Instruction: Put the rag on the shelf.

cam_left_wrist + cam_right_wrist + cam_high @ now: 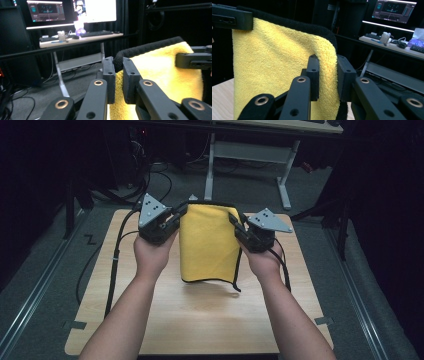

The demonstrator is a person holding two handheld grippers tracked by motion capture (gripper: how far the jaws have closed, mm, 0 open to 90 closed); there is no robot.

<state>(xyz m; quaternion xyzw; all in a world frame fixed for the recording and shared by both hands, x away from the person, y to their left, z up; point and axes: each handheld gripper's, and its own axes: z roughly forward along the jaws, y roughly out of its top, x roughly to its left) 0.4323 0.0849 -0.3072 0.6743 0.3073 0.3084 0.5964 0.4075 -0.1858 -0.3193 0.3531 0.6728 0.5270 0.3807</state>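
Wooden bench [200, 320] below; above it, clear of the top, hangs a yellow microfibre towel [207, 242] with black edging, limp and draping. Looks soft, light and floppy, so best taken at the top corners near the hem. Left gripper [176, 216] and right gripper [239, 226] clamped there, fingers [109, 82] pinching the pile.

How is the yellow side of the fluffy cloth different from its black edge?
The yellow fluffy cloth face is wide and bright and hangs down flat, while the black edge trim is a thin, dark band that runs along the top. Both look soft and fuzzy. The left gripper and right gripper each pinch a top corner, holding the cloth above the wooden table.
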